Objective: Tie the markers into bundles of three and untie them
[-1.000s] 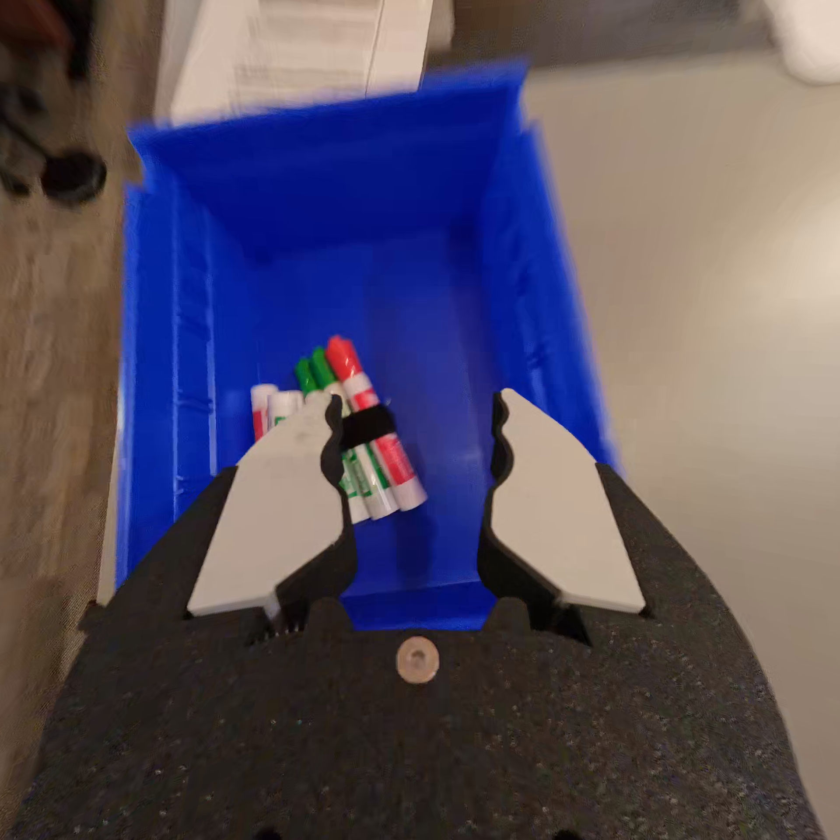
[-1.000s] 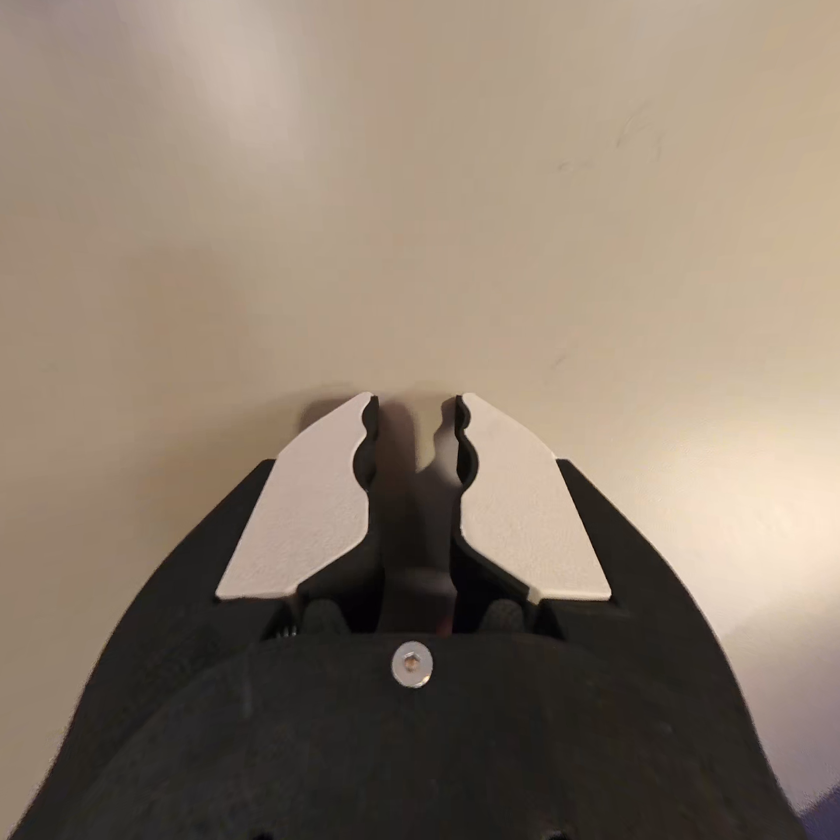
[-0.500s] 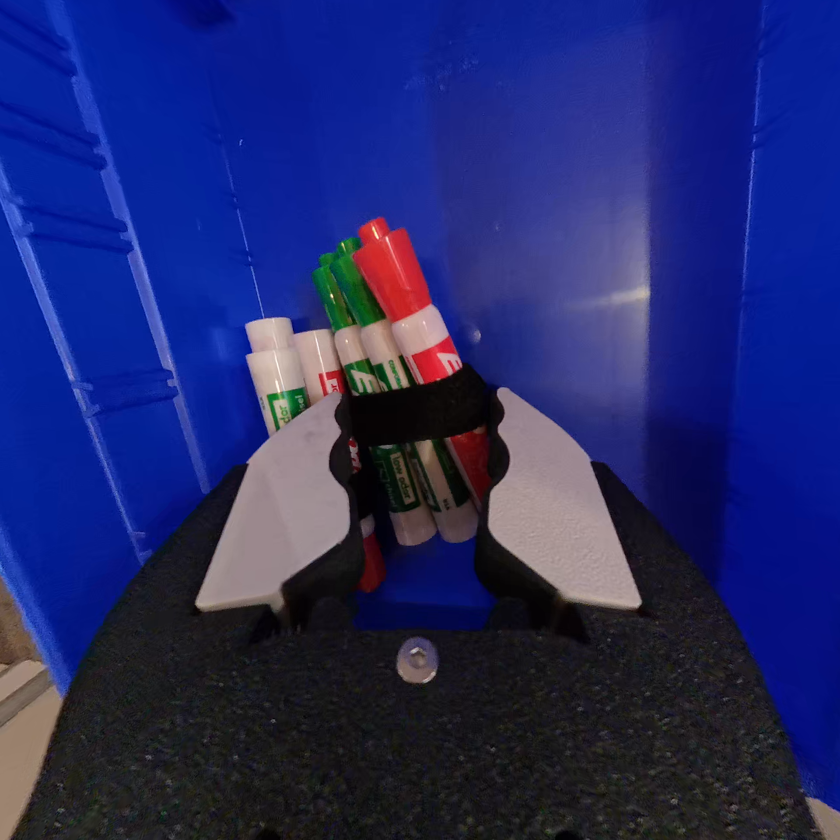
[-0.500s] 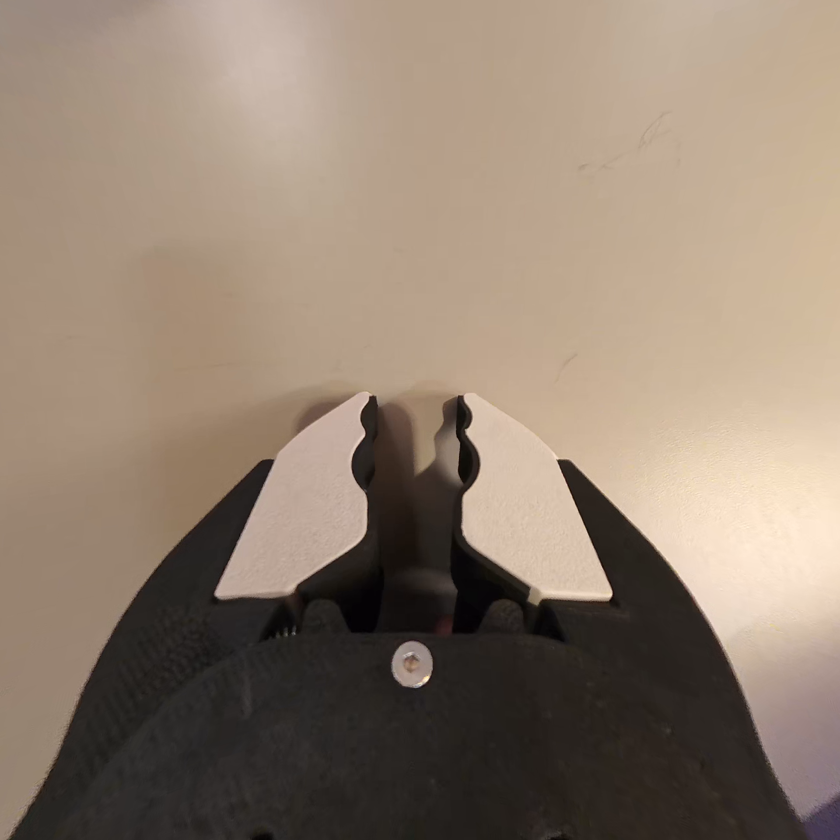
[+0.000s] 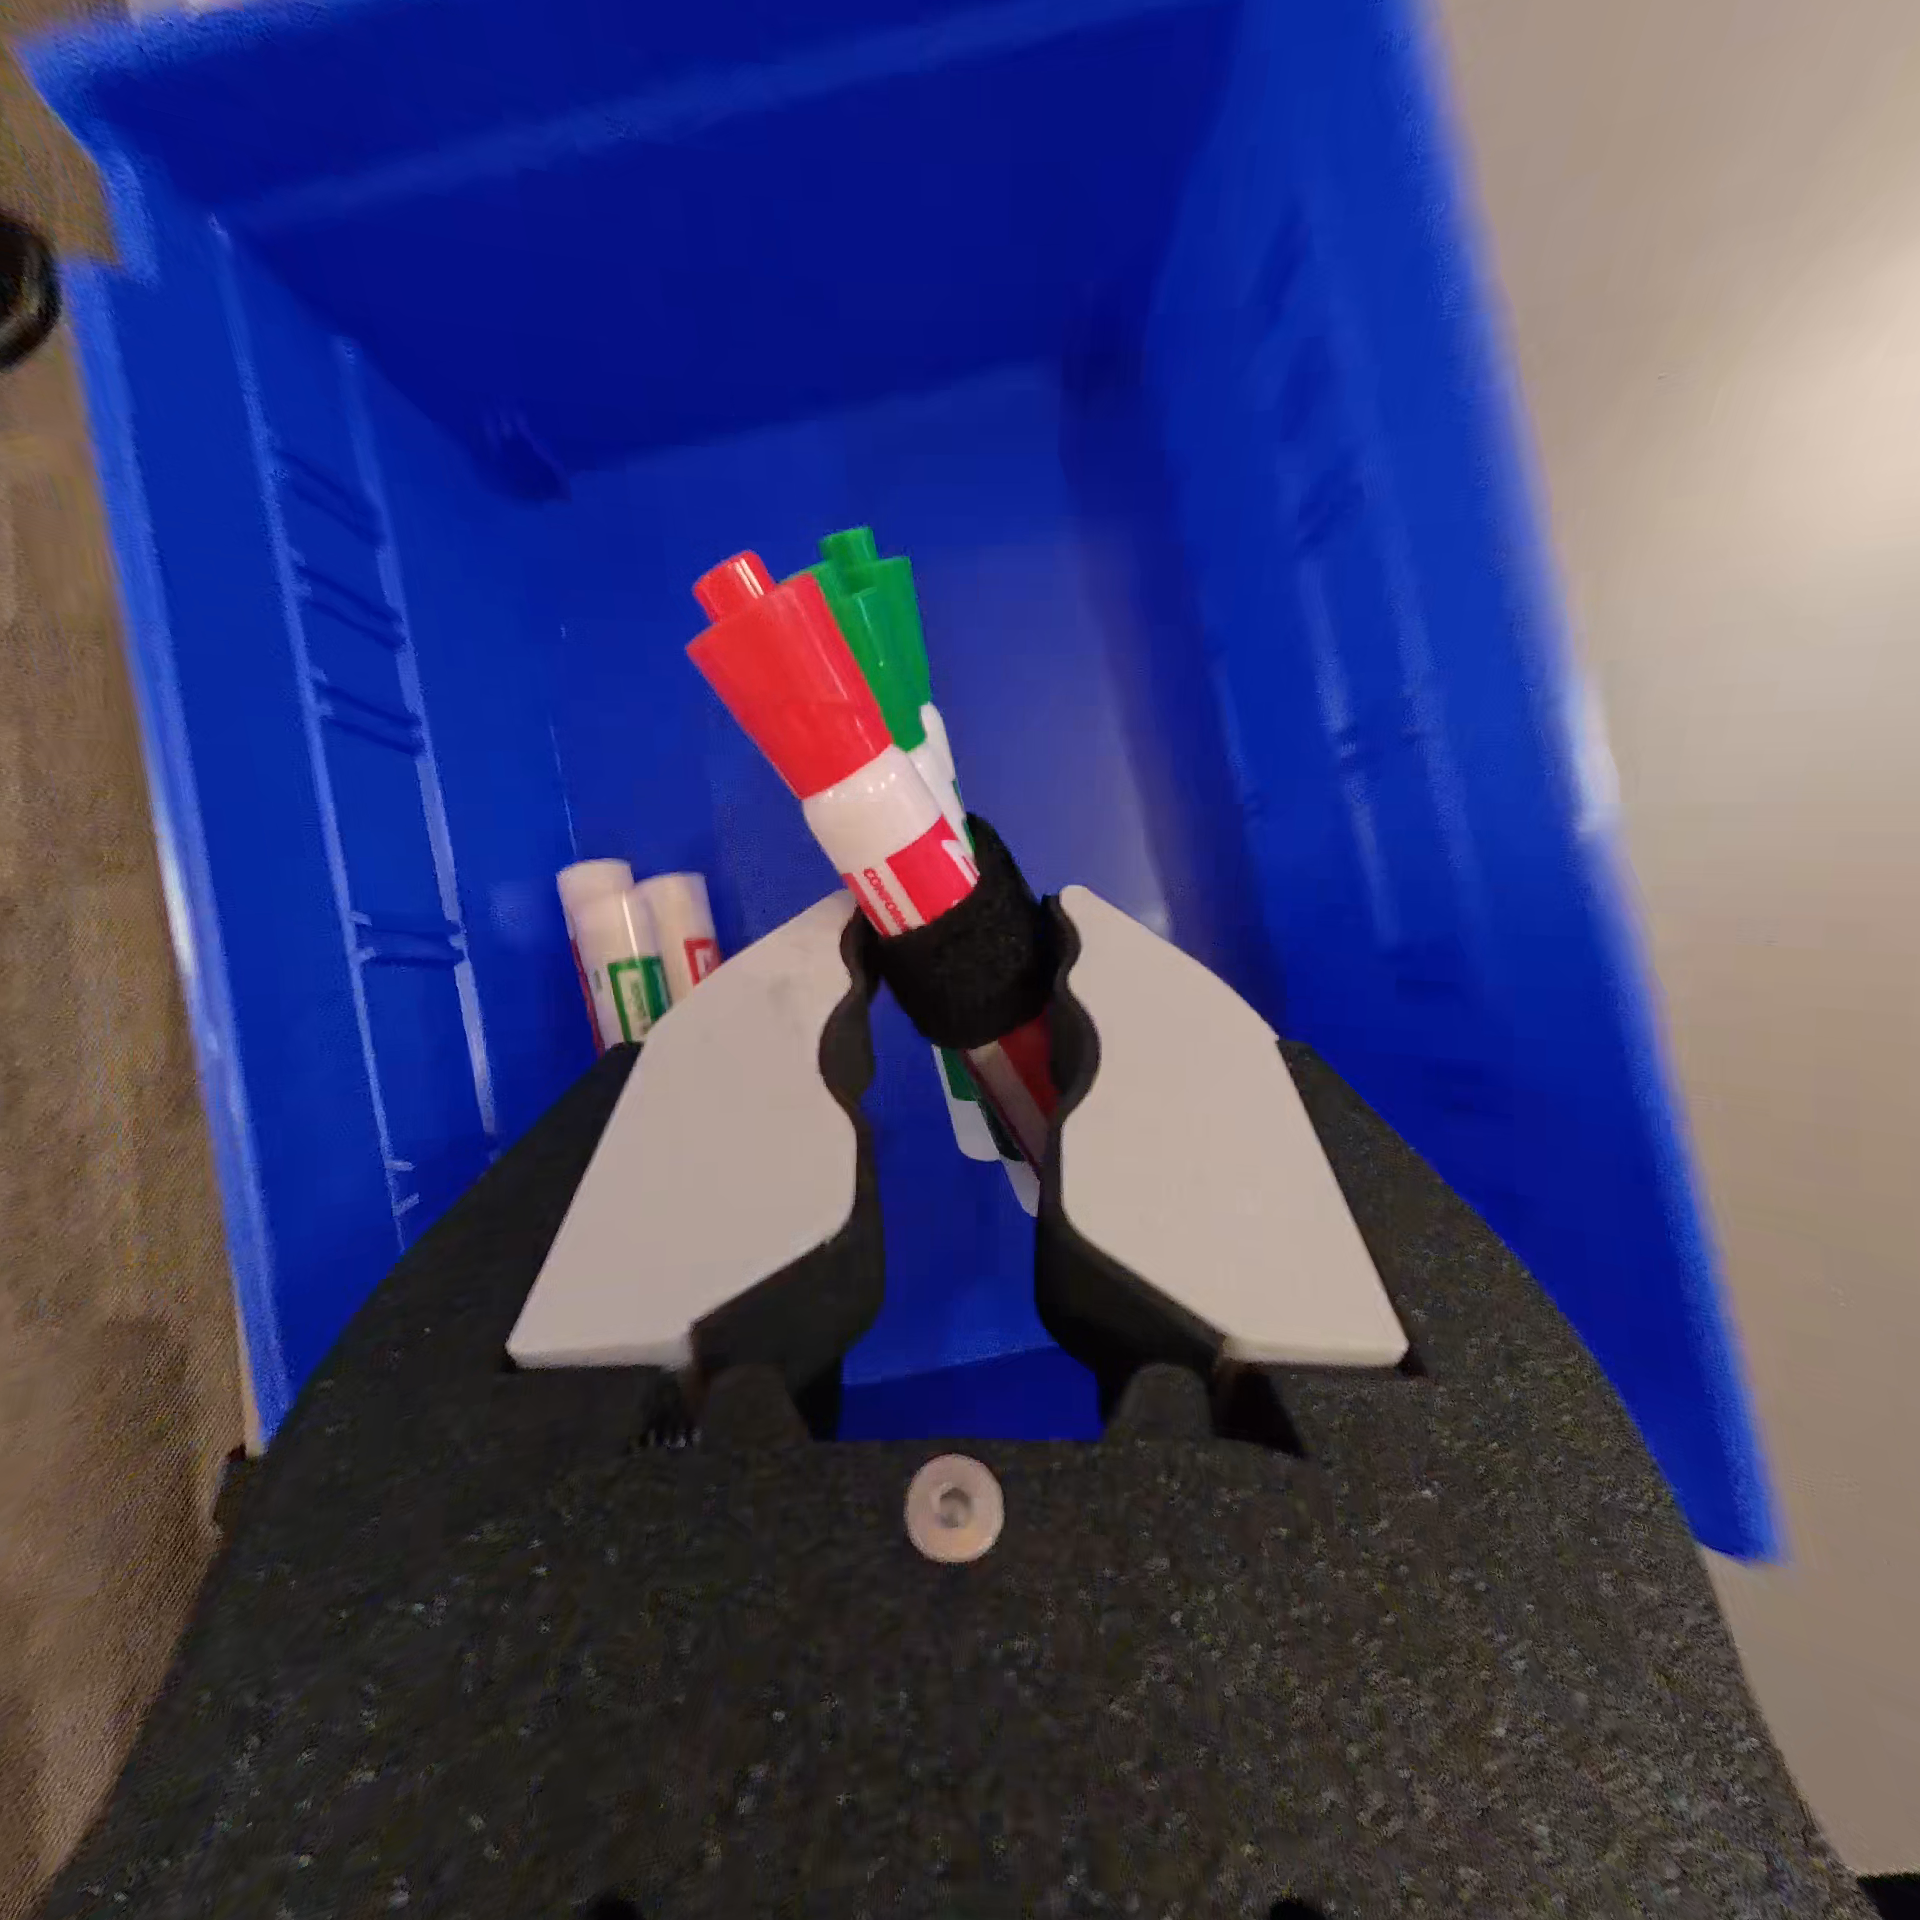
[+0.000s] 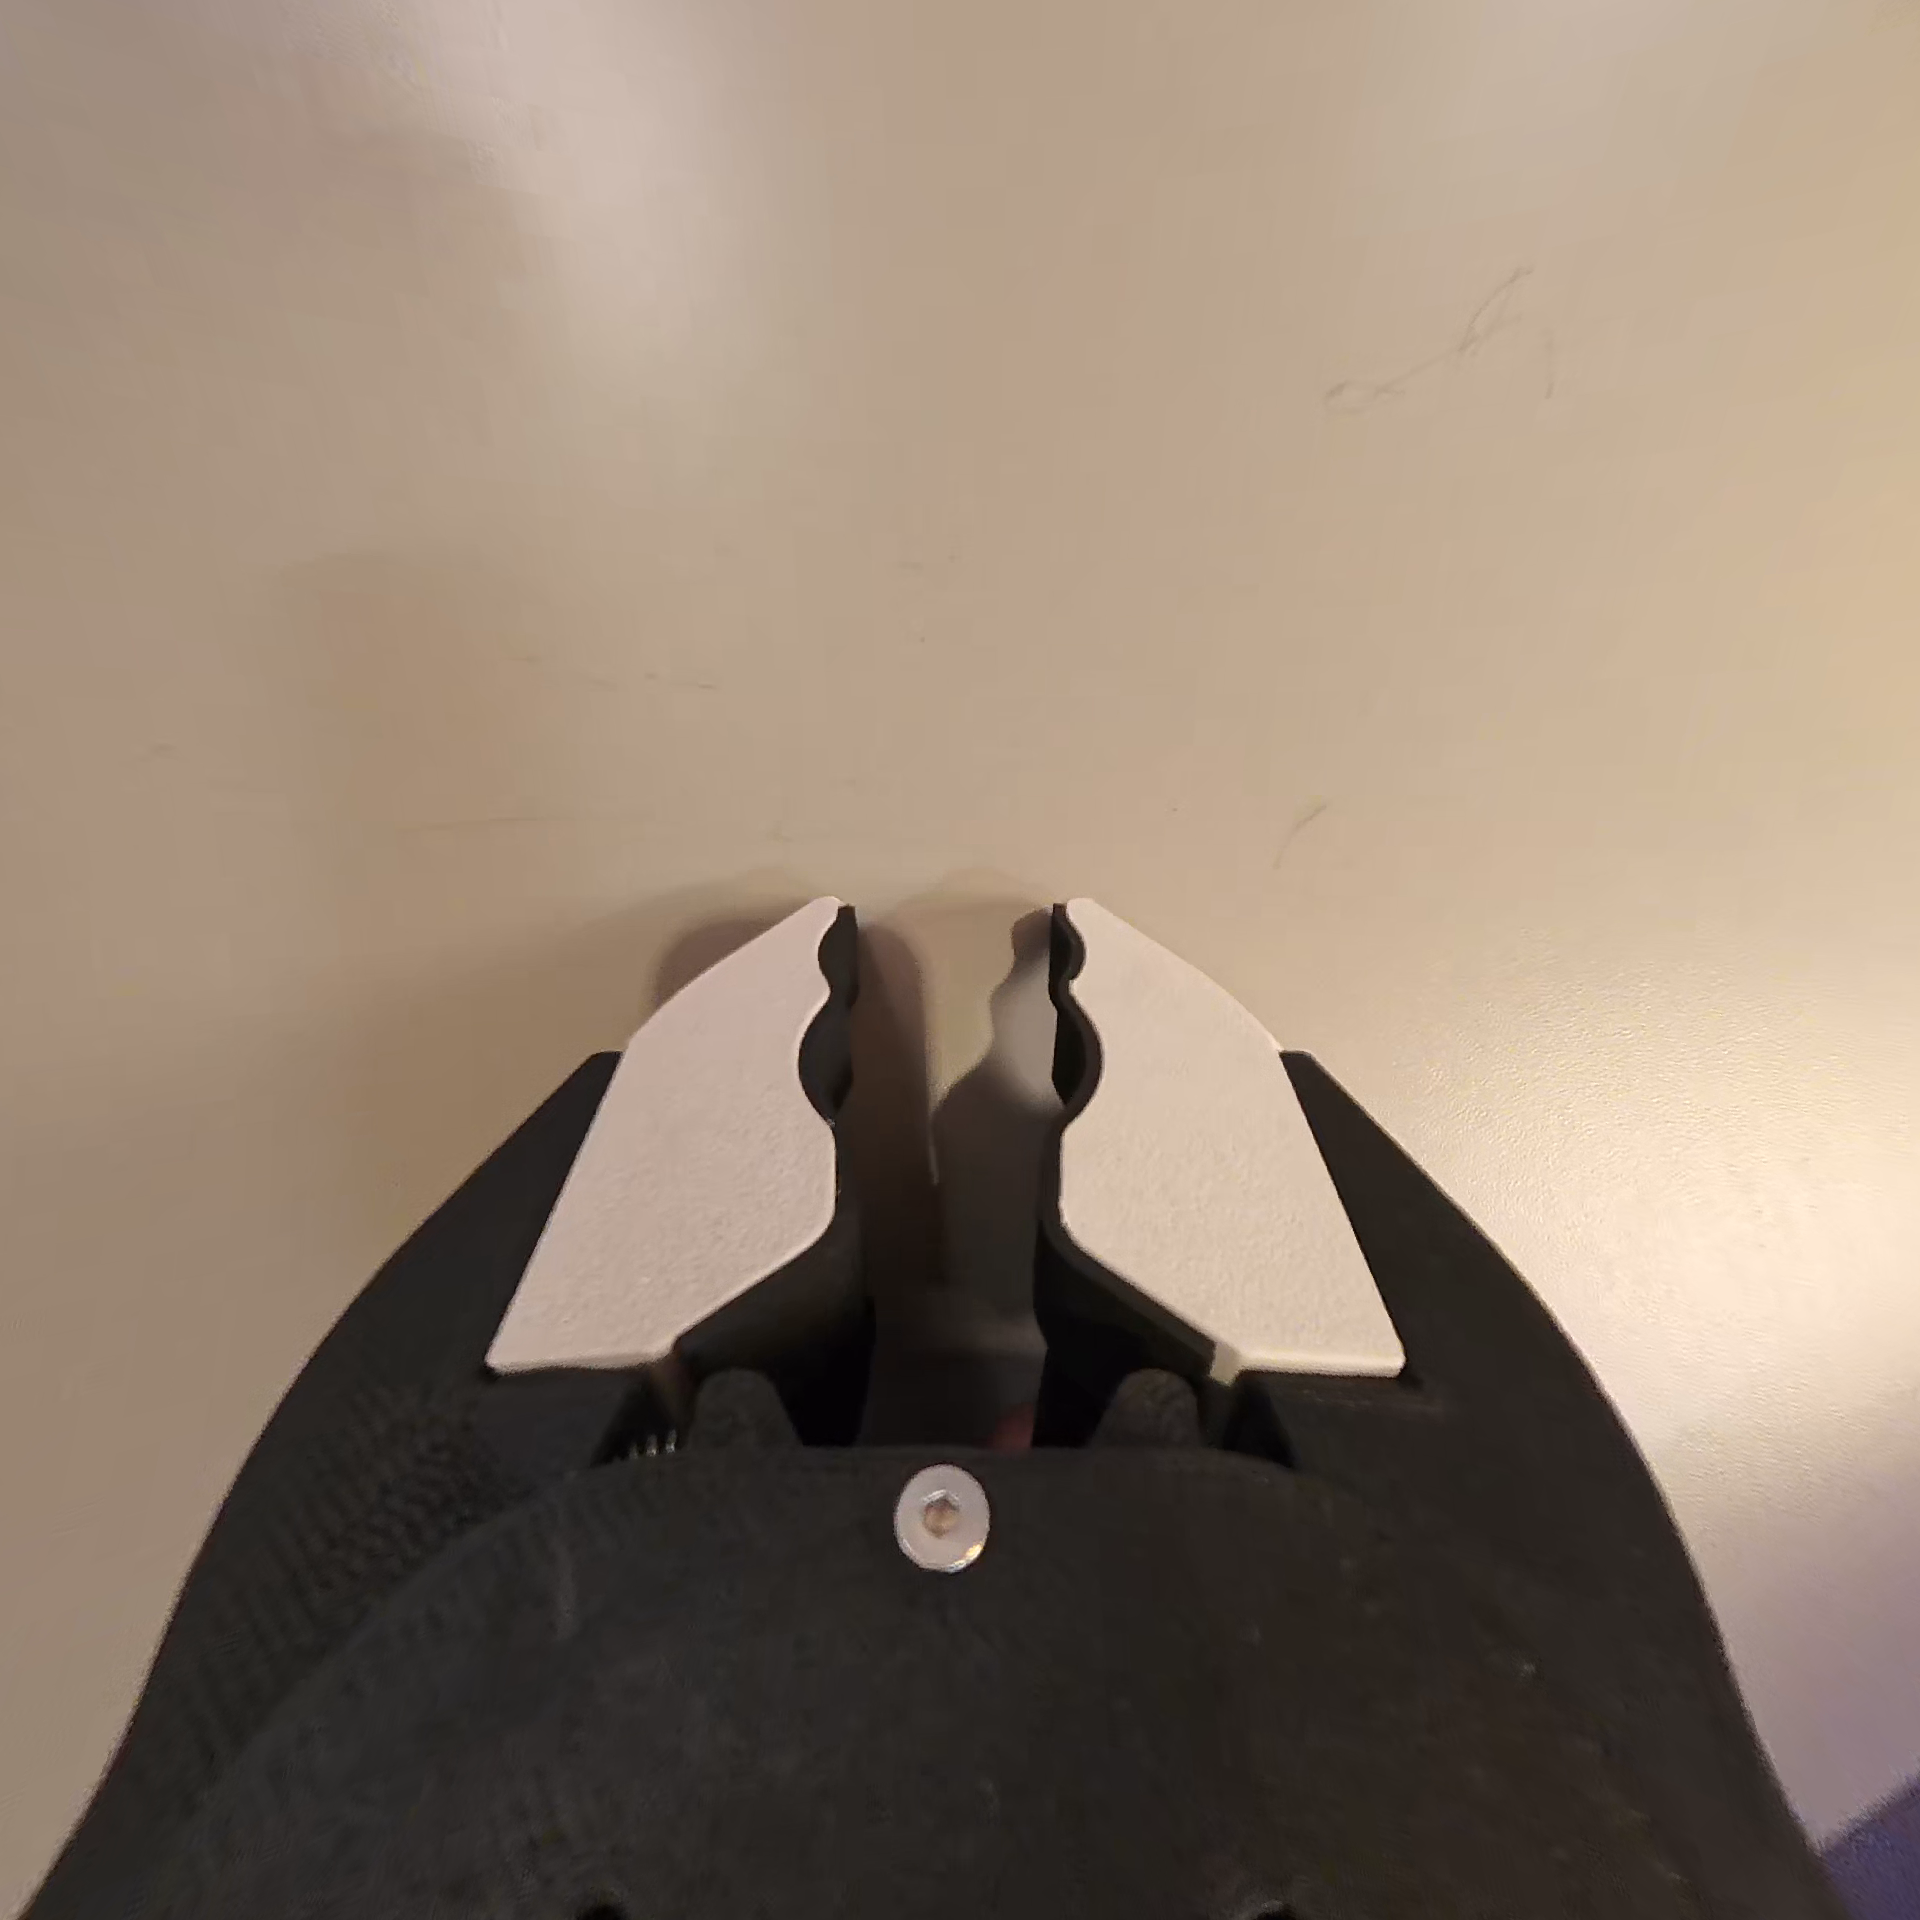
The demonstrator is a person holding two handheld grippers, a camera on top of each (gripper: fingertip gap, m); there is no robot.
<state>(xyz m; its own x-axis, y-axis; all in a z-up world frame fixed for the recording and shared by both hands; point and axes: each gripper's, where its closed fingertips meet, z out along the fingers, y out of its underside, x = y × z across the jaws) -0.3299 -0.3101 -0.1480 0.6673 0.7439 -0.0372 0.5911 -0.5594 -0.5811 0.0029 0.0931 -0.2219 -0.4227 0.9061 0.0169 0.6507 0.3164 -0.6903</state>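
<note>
Jaws first: the left gripper [image 5: 956, 925] is closed on a bundle of markers [image 5: 831, 717], its two pale fingers pinching the black strap [image 5: 961, 966] that wraps the bundle. The right gripper [image 6: 954, 914] holds nothing; its jaws stand slightly apart, with a narrow gap between the tips.

In the left wrist view, the bundle sits at the centre of the frame, tilted so that its caps lean toward the upper left. One red cap is in front, with green caps [image 5: 873, 623] behind it. The bundle is raised inside a blue bin [image 5: 1351, 727], whose walls fill most of the frame. Open blue floor lies to the right of the bundle, between it and the bin's right wall. At lower left, just beside the left finger, loose markers [image 5: 644, 956] lie against the bin's ribbed left wall — only their white ends show. The bin's right rim runs down the right side of the frame, and beyond it is pale table [image 5: 1714, 520]. Brownish floor [image 5: 62, 935] shows along the left edge.

In the right wrist view, the gripper points down at bare cream table [image 6: 935, 416], with room on every side; faint scuff marks sit at upper right.

Compared with half a second ago, the left jaws have narrowed onto the strap and the bundle has lifted away from the loose markers — the camera has pulled back, so the bin's rim shows again. The right gripper has not changed.
</note>
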